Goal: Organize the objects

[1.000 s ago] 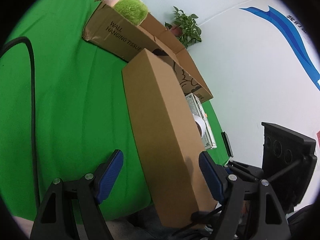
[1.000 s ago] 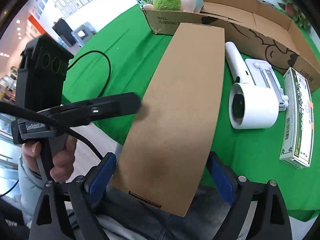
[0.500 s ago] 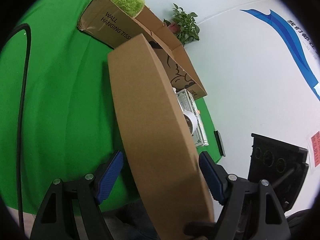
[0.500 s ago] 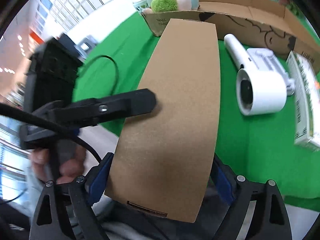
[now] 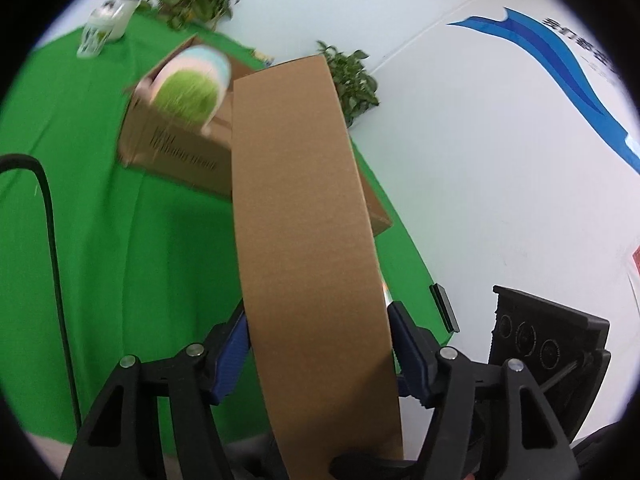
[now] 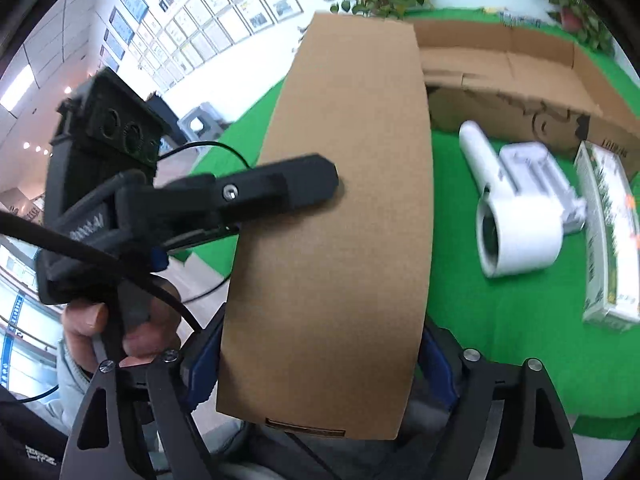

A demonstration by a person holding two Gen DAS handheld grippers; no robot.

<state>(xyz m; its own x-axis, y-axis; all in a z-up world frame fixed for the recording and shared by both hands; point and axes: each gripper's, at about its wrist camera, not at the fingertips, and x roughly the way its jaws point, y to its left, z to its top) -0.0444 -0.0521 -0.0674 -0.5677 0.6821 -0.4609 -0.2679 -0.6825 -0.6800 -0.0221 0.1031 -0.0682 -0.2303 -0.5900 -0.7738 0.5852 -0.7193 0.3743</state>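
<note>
A long plain brown cardboard box (image 5: 308, 240) is held up off the green table, tilted upward. My left gripper (image 5: 318, 350) is shut on its two side faces near the lower end. My right gripper (image 6: 320, 360) is shut on the same box (image 6: 340, 220) across its width. The left gripper's black finger (image 6: 280, 188) presses on the box's top face in the right wrist view. A large open cardboard box (image 5: 176, 152) with a green and pastel plush toy (image 5: 188, 88) in it stands beyond; its long open body (image 6: 520, 76) also shows in the right wrist view.
A white handheld device (image 6: 516, 216) and a green and white carton (image 6: 608, 236) lie on the green tablecloth (image 5: 100, 240) at the right. A black cable (image 5: 52, 240) runs along the left. Potted plants (image 5: 352, 80) and a white cup (image 5: 104, 28) stand at the far edge.
Both grippers have closed on the long box and lifted it off the table, tilting its far end upward. The views swung up toward the walls.
</note>
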